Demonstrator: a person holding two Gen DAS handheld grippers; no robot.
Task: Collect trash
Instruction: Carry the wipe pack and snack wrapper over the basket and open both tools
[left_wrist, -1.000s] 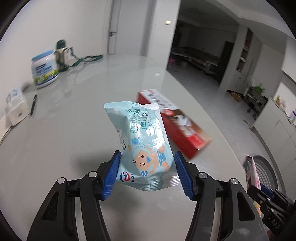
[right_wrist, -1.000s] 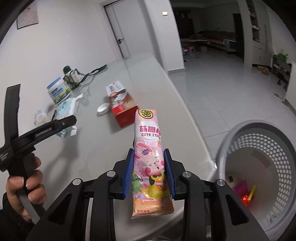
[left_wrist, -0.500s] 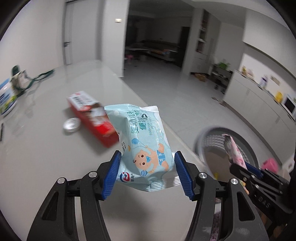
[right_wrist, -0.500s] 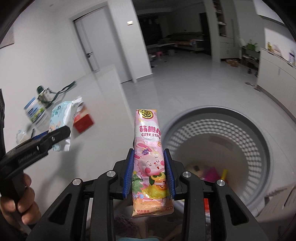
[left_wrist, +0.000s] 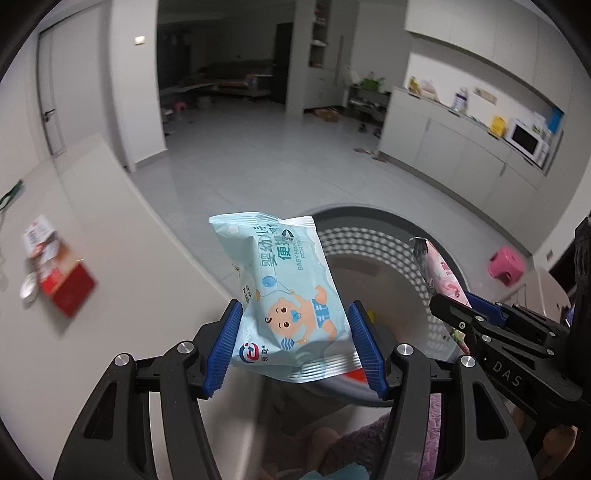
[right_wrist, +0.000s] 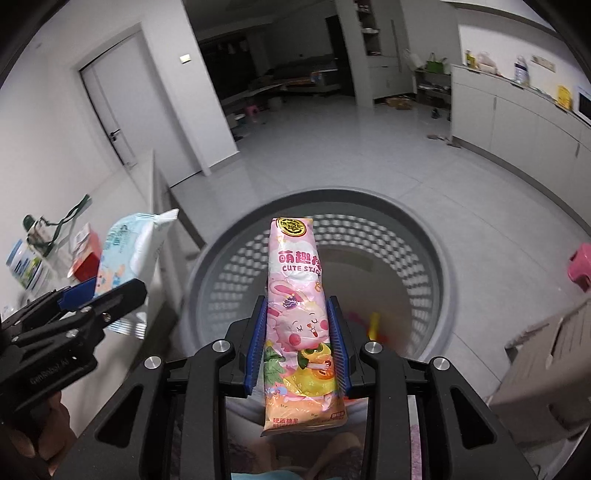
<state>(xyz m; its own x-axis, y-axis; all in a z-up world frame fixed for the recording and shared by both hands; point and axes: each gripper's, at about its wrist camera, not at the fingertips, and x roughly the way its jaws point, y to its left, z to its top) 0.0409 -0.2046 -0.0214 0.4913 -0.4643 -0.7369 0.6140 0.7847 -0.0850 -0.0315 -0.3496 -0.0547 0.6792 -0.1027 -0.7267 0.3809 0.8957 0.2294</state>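
My left gripper (left_wrist: 293, 345) is shut on a light blue baby-wipes pack (left_wrist: 284, 291), held over the near rim of a grey perforated basket (left_wrist: 373, 236) that stands on the floor beside the table. My right gripper (right_wrist: 297, 343) is shut on a tall pink candy packet (right_wrist: 297, 295), held above the basket's (right_wrist: 436, 258) open mouth. In the left wrist view the right gripper (left_wrist: 452, 306) and its pink packet (left_wrist: 439, 269) show at the right. The right wrist view has the left gripper (right_wrist: 92, 295) with the wipes pack (right_wrist: 129, 247) at the left. Bright bits of trash (right_wrist: 373, 325) lie in the basket's bottom.
On the white table (left_wrist: 122, 273) lie a red box (left_wrist: 55, 273) and a small round lid (left_wrist: 28, 290); a blue-and-white tin (right_wrist: 24, 266) stands farther back. A pink stool (left_wrist: 506, 264) sits on the tiled floor beyond the basket. White cabinets (left_wrist: 461, 151) line the right wall.
Both grippers have swung right, off the table to above the basket, each still holding its packet. The red box has slid to the far left of the left wrist view.
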